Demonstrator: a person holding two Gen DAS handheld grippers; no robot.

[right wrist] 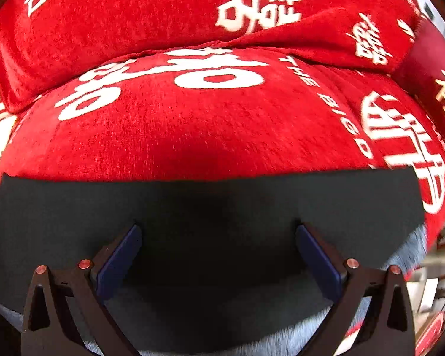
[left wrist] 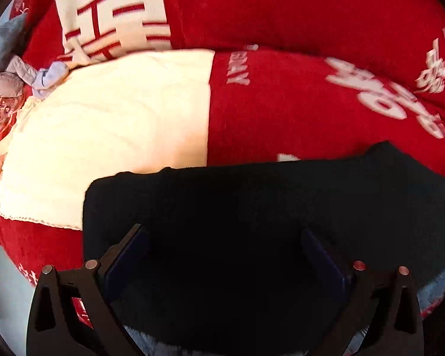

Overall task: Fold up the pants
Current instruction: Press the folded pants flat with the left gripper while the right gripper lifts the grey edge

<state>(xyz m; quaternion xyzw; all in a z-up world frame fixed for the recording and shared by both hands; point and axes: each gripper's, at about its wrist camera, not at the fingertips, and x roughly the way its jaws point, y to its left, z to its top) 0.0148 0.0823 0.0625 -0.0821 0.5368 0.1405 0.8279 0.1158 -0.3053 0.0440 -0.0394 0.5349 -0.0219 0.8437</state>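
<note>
Nearest each camera, both tools hover low over the cloth with their jaws spread wide and nothing between them: the left gripper [left wrist: 224, 237] sits above the left part of the pants [left wrist: 252, 207], and the right gripper [right wrist: 218, 234] above the right part, each with its blue pads [right wrist: 120, 262] well apart. Neither pad visibly pinches fabric, so I judge the tools are either lining up for a grasp or have let go after laying a fold down. The pants are very dark, almost black, and lie flat as a wide, compact band across the front of a red sofa cover [right wrist: 192, 136]; the far edge runs nearly straight in the right wrist view, and the left end shows a rounded, tidy corner in the left wrist view, which suggests at least one fold is already made. A fuzzy blue-grey lining [right wrist: 311, 332] shows at the near edge beneath the dark cloth; whether it belongs to the pants or is a separate layer I cannot tell. Beyond the pants on the left lies a cream folded cloth [left wrist: 109, 136], just beside or slightly under the dark edge. Farther back, the red cover rises over the cushions, printed with large white characters [right wrist: 252, 3], and a crumpled pale-blue garment [left wrist: 12, 59] lies at the far left.
</note>
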